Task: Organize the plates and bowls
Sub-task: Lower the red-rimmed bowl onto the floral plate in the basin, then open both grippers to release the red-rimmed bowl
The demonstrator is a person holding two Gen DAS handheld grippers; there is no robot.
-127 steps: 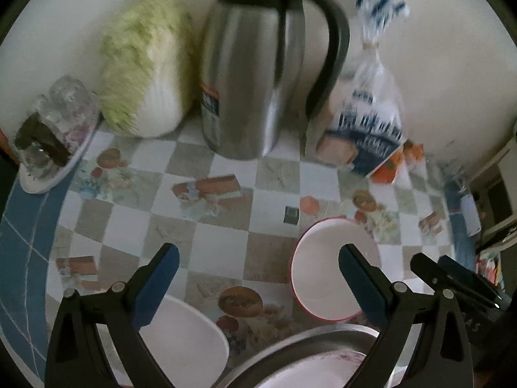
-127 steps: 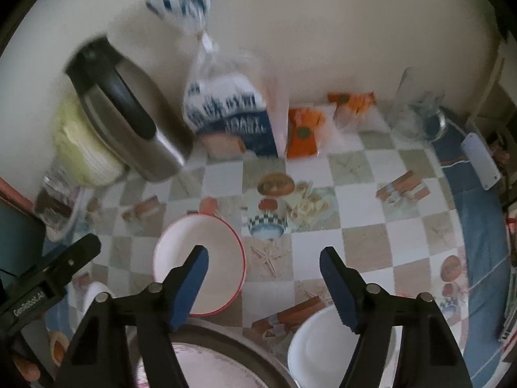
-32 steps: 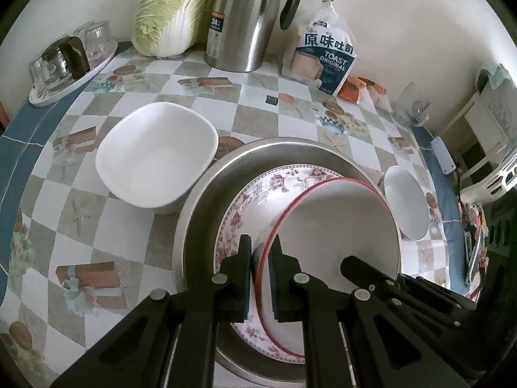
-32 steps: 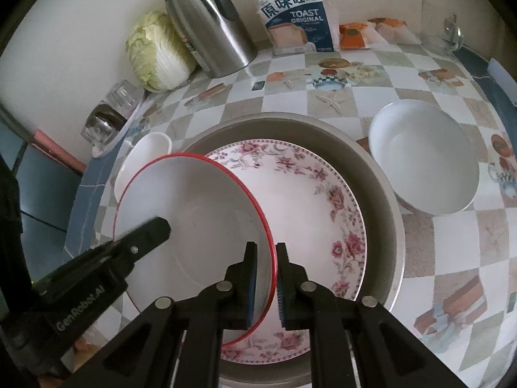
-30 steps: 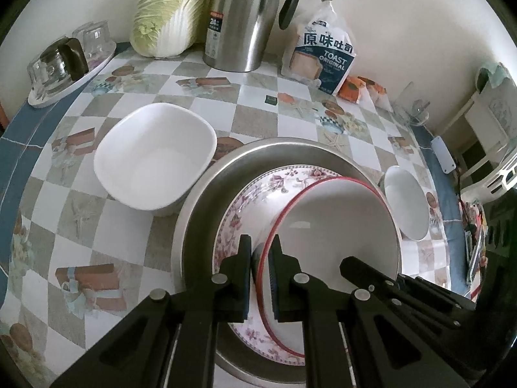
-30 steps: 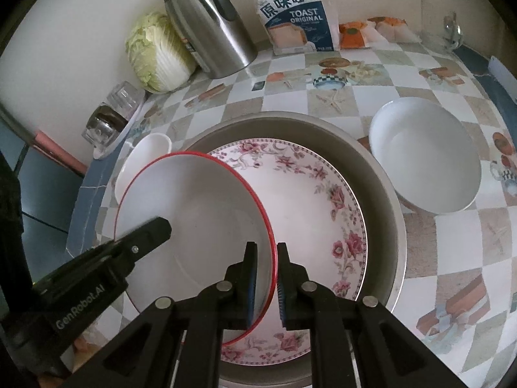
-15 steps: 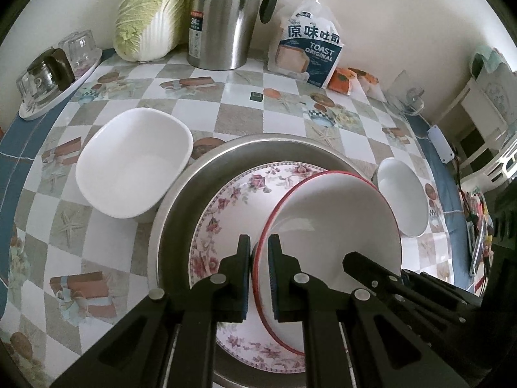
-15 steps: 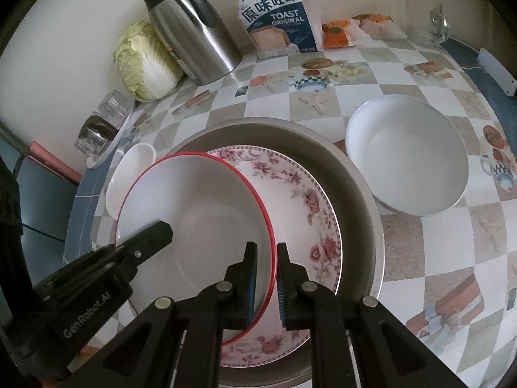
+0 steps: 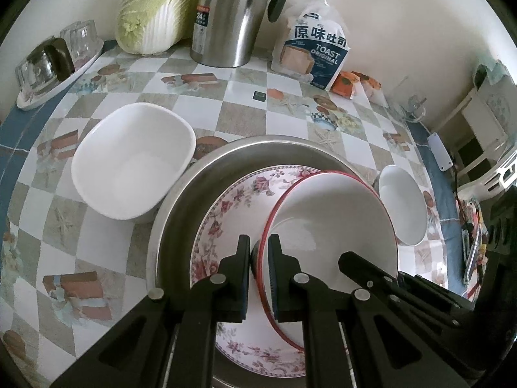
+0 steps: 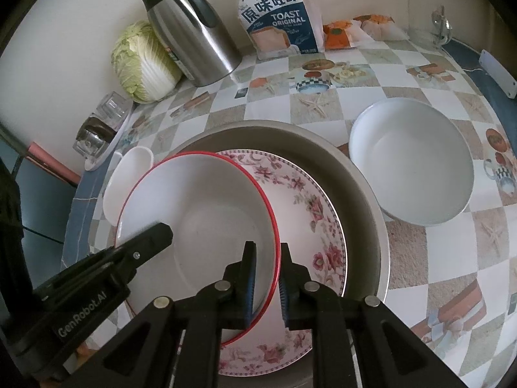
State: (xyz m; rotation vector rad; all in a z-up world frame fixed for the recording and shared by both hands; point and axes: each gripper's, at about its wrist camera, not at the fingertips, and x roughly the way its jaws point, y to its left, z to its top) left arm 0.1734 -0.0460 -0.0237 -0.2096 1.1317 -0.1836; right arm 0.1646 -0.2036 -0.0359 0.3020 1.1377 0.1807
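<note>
**Both grippers on the red-rimmed bowl, over the steel basin**

Over the floral plate (image 10: 310, 213) in the steel basin (image 10: 358, 174), the red-rimmed bowl (image 10: 206, 207) sat tilted. Left gripper (image 9: 258, 252) was clamped tight on its left rim. Right gripper (image 10: 267, 258) straddled the right rim, jaws barely apart, rim between the pads; contact hard to tell. Square white dish (image 9: 129, 165) sat just left of the basin, round white bowl (image 10: 413, 161) just right.

Checked tablecloth table (image 9: 245, 119), steel basin (image 9: 181, 207), two white bowls (image 9: 132, 165), kettle (image 9: 232, 16), cabbage (image 9: 152, 9), toast bag (image 9: 313, 51)
</note>
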